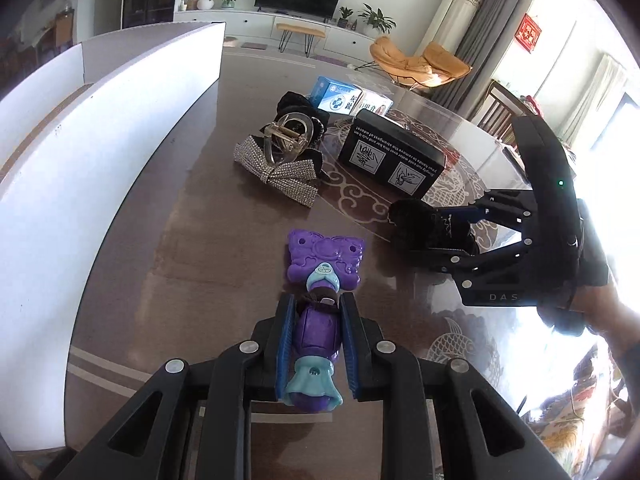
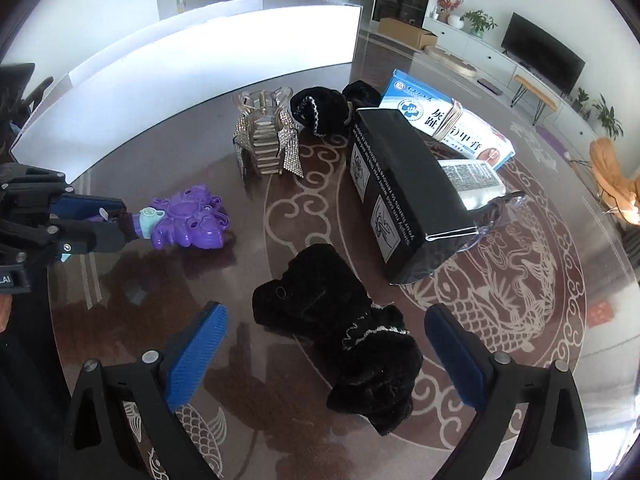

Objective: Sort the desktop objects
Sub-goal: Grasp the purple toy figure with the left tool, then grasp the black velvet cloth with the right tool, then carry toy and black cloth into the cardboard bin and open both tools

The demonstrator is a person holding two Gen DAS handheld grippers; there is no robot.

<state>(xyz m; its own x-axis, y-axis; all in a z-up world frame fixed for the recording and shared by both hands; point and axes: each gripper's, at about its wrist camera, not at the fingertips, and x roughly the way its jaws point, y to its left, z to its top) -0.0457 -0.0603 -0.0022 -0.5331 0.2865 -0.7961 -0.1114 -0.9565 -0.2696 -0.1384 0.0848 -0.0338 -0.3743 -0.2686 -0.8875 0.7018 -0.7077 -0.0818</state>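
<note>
My left gripper [image 1: 316, 304] is shut on the handle of a purple butterfly toy [image 1: 325, 258], whose head rests on the dark table; it also shows in the right wrist view [image 2: 188, 222], with the left gripper [image 2: 120, 224] at the far left. My right gripper [image 2: 324, 320] is open, its blue pads on either side of a black velvet scrunchie [image 2: 340, 332] lying on the table. In the left wrist view the right gripper [image 1: 416, 232] stands around that scrunchie [image 1: 424, 224].
A white foam-board tray [image 1: 100, 152] runs along the table's left side. A rhinestone bow clip [image 1: 280, 168], a clear claw clip [image 1: 288, 136], a second black scrunchie [image 2: 324, 112], a black box [image 2: 404, 192] and blue-white medicine boxes [image 2: 444, 120] lie beyond.
</note>
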